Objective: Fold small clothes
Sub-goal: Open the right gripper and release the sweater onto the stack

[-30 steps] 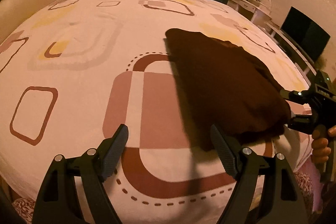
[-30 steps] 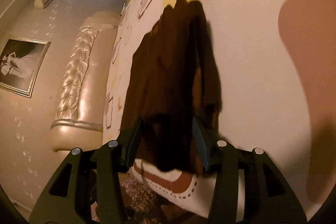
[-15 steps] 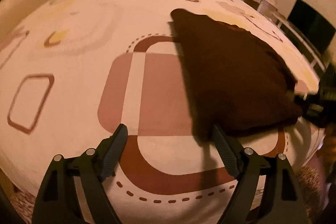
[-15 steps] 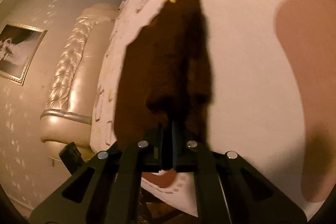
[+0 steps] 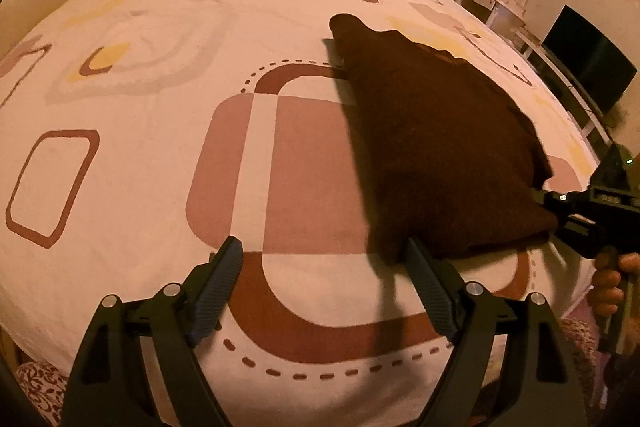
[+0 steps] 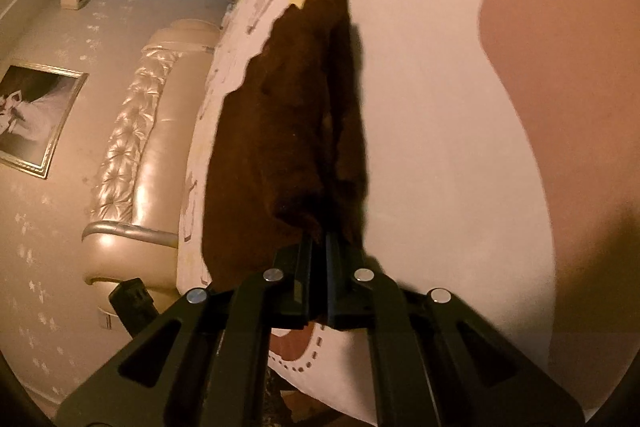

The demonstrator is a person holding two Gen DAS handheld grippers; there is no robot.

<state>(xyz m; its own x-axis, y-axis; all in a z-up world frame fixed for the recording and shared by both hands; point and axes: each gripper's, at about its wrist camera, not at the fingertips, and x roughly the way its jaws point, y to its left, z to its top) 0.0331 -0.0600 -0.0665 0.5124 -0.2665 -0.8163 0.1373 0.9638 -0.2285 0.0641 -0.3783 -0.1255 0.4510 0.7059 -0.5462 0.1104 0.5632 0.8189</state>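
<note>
A dark brown garment (image 5: 436, 155) lies on the patterned bedspread (image 5: 160, 131), right of the middle, its near edge close to the bed's front edge. The right gripper (image 6: 318, 247) is clamped on its near right corner. The left gripper (image 5: 324, 267) stands wide, holding nothing, beside the near left corner, with bare bedspread stretching left and far.

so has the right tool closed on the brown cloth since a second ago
Yes. The right tool was open around the near edge of the brown cloth; its jaws have closed and now pinch that edge, at the same spot near the edge of the bedsheet.
</note>
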